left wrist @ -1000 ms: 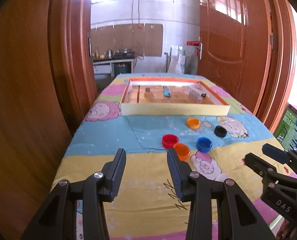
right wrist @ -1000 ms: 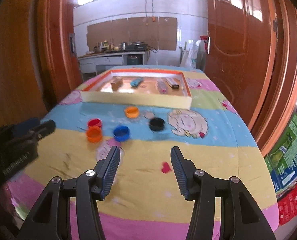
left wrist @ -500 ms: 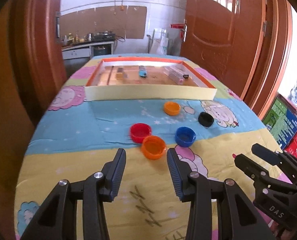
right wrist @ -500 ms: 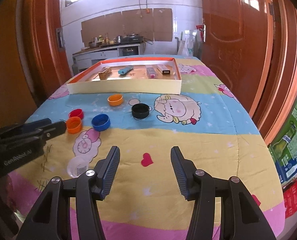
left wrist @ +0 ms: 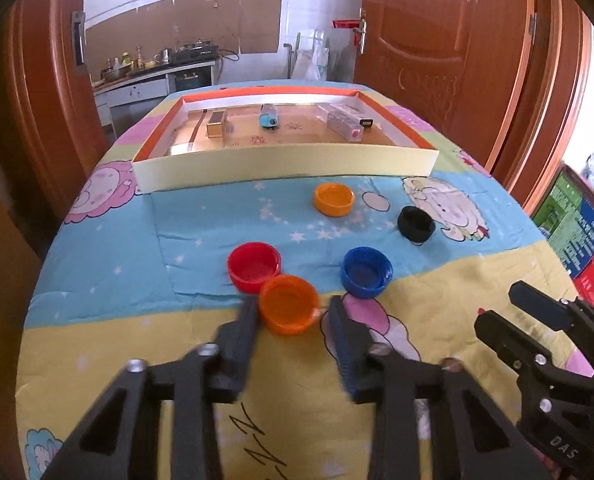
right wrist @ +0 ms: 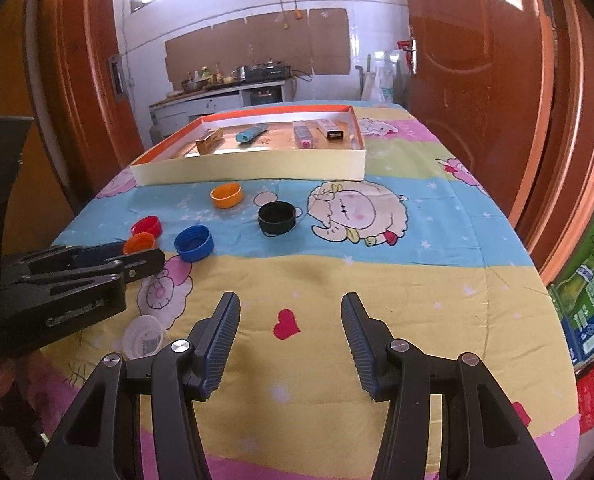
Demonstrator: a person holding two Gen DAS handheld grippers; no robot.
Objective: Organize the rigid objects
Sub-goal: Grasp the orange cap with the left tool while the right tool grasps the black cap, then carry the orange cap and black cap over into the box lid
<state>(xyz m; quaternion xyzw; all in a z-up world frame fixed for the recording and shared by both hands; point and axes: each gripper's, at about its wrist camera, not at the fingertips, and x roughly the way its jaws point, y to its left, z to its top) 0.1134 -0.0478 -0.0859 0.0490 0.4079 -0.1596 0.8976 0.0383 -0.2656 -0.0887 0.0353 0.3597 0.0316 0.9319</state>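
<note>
A table [left wrist: 109, 344] under a cartoon-printed cloth is carrying everything. Toward its far edge a shallow cardboard tray [left wrist: 285, 166] with an orange rim is lying, and inside it a tan box [left wrist: 216, 123], a light-blue object [left wrist: 268, 117], a clear case with a pink spot [left wrist: 343, 125] and a small black item [left wrist: 365, 122] are sitting apart from one another.

The right gripper [right wrist: 291, 344] is hovering above the near yellow band of the cloth, its jaws standing partly open with nothing between them; only a red heart print is showing in the gap. The left gripper [left wrist: 291, 320] is reaching over the near-left part of the table, and its jaws have just been closing around the near orange cap [left wrist: 289, 309]. The cap is sitting between the fingers [left wrist: 241, 332], with a small gap still showing on the right side, so they are not yet pressing it.

Across the middle of the cloth the loose caps are lying open side up: a red cap [left wrist: 254, 266] touching the near orange one, a blue cap [left wrist: 366, 271] just to its right, a black cap [left wrist: 415, 223] further toward the right edge, and a second orange cap [left wrist: 333, 199] nearest the tray's front wall. A clear cap [right wrist: 144, 337] is lying near the table's near edge, beside the right gripper.
</note>
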